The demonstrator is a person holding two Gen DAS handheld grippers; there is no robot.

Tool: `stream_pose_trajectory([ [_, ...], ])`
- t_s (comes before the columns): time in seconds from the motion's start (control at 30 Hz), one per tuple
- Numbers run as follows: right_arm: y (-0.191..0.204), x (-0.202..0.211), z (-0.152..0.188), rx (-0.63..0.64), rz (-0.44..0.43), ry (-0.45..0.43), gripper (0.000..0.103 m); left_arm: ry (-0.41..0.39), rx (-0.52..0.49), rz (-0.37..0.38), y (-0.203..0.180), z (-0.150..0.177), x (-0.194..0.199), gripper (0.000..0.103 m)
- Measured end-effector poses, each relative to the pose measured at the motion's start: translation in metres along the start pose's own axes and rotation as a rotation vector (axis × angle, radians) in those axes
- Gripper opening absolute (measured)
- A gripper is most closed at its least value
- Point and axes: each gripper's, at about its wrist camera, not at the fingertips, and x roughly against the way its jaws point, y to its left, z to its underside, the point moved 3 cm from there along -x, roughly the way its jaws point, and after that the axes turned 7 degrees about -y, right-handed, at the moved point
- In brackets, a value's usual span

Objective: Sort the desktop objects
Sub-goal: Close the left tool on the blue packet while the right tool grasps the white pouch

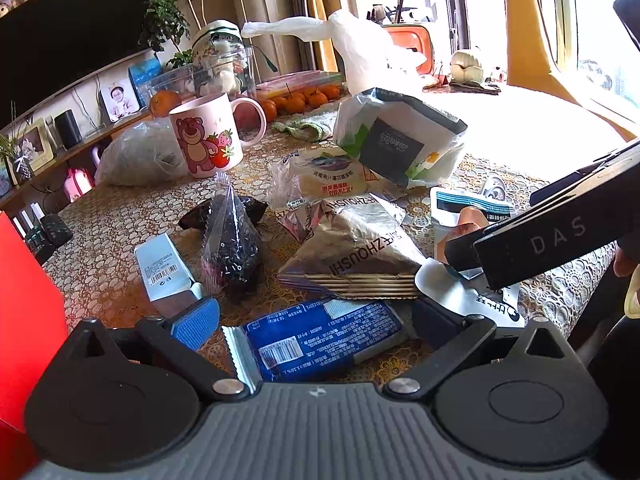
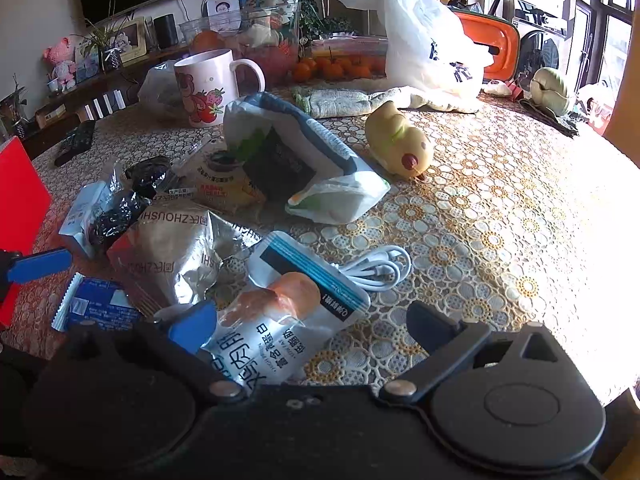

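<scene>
counts: table clutter, mostly snack packs, one of nearly everything.

snack packs: 1 silver foil bag, 1 blue wrapper, 1 chicken sausage pouch, 1 cake pack, 1 white-green-dark bag, 1 clear bag of dark bits, so 6. also 1 white box with barcode, 1 pink bear mug, 1 yellow duck toy, 1 coiled white cable, 1 white plastic bag, 1 folded cloth, 1 remote, 1 red box. oranges: a heap, partly hidden, cannot count. hand-held grippers: 2.
</scene>
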Motion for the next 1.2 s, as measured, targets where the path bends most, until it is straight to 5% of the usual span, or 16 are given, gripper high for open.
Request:
stream_pose_trajectory([
  [0.53, 0.001, -0.007, -0.001, -0.023, -0.023, 0.008, 0.097, 0.059, 0.161, 0.015, 0.002, 0.013, 0.011, 0.102],
  [0.93, 0.001, -0.001, 0.006, -0.021, -0.007, -0.005, 0.097, 0.035, 0.104, 0.004, -0.006, 0.014, 0.016, 0.102],
  [1.03, 0.004, 0.0, 0.006, -0.007, -0.017, -0.023, 0.082, 0.036, 0.146, -0.002, -0.003, 0.016, 0.017, 0.098],
  [1.07, 0.006, 0.002, 0.005, 0.0, -0.025, -0.041, 0.061, 0.033, 0.157, -0.005, -0.003, 0.016, 0.017, 0.097],
  [1.1, 0.007, 0.003, 0.004, -0.006, -0.039, -0.047, 0.052, 0.029, 0.165, -0.007, -0.003, 0.016, 0.018, 0.095],
  [1.2, 0.008, 0.001, 0.001, -0.011, -0.054, -0.043, 0.049, 0.011, 0.154, -0.024, -0.008, 0.016, 0.02, 0.086],
])
